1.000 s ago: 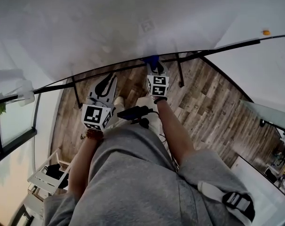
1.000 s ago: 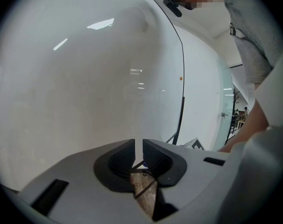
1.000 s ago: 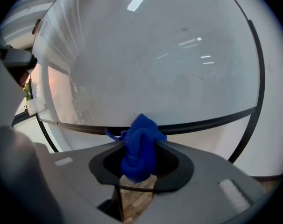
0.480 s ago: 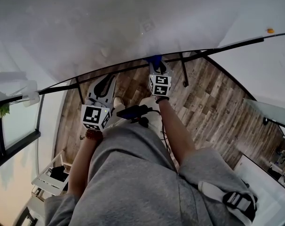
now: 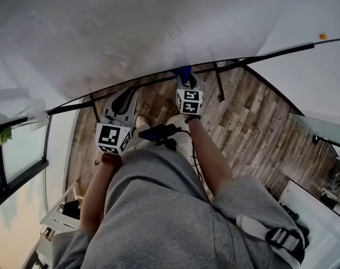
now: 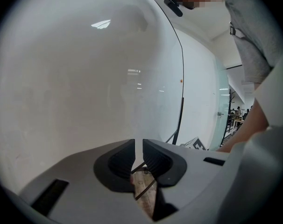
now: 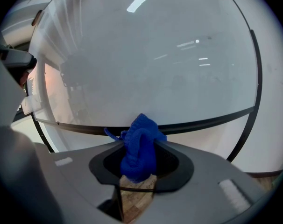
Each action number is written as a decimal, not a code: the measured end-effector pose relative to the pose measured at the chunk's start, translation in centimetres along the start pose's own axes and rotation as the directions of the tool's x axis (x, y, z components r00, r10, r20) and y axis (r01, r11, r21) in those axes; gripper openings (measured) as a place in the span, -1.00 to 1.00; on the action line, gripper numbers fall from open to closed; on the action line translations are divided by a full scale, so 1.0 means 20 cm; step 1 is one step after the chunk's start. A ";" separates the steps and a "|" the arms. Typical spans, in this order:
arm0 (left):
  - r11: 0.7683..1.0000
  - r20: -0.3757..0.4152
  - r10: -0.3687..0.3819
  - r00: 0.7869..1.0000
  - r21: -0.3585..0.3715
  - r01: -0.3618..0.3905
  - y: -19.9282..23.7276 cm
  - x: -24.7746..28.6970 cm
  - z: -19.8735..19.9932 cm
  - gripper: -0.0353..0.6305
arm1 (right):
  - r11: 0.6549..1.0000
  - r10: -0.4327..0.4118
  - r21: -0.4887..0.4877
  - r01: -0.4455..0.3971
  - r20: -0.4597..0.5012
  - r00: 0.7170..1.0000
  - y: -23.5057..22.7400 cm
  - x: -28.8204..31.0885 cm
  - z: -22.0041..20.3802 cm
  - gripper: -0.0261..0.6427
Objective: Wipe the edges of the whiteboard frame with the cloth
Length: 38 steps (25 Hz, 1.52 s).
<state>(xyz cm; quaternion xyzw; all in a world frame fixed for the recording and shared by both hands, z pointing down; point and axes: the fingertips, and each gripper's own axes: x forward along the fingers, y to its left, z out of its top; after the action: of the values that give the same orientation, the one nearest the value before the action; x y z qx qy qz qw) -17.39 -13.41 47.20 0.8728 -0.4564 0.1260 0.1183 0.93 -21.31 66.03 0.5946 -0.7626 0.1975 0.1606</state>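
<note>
A large whiteboard [image 5: 159, 21] fills the top of the head view, its thin black bottom frame edge [image 5: 142, 83] curving across. My right gripper [image 5: 185, 77] is shut on a bunched blue cloth [image 5: 183, 73], which rests against that bottom edge. In the right gripper view the blue cloth [image 7: 139, 146] sticks up between the jaws and touches the black frame edge [image 7: 202, 122]. My left gripper [image 5: 122, 102] hangs just below the frame, to the left of the right one. Its jaws [image 6: 137, 158] are nearly together with nothing between them.
Black stand legs [image 5: 217, 83] run down from the frame onto the wood plank floor [image 5: 254, 128]. A glass partition [image 5: 13, 150] stands at the left, white furniture [image 5: 60, 220] below it. The person's grey clothing [image 5: 159, 206] fills the lower middle.
The right gripper with the cloth has stayed at the bottom frame edge, shifting only slightly. The left gripper has barely moved.
</note>
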 end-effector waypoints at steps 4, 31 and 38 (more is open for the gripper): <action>1.000 -0.001 -0.006 1.000 -0.001 0.006 0.04 -0.01 0.00 -0.72 | 1.000 -0.003 -0.002 0.003 -0.002 1.000 0.04 0.00 0.00 -0.49; 1.000 0.000 -0.024 1.000 -0.010 0.024 0.29 -0.29 -0.08 -0.72 | 1.000 -0.023 -0.020 0.023 -0.005 1.000 0.40 0.03 -0.03 -0.49; 1.000 0.005 -0.006 1.000 -0.012 0.006 0.33 -0.34 -0.09 -0.72 | 1.000 -0.002 -0.025 0.001 -0.010 1.000 0.49 0.04 -0.03 -0.49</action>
<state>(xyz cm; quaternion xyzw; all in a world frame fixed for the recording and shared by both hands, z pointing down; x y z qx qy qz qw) -26.78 -11.29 47.34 0.8738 -0.4546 0.1206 0.1231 -8.77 -19.54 65.80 0.5922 -0.7638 0.1907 0.1719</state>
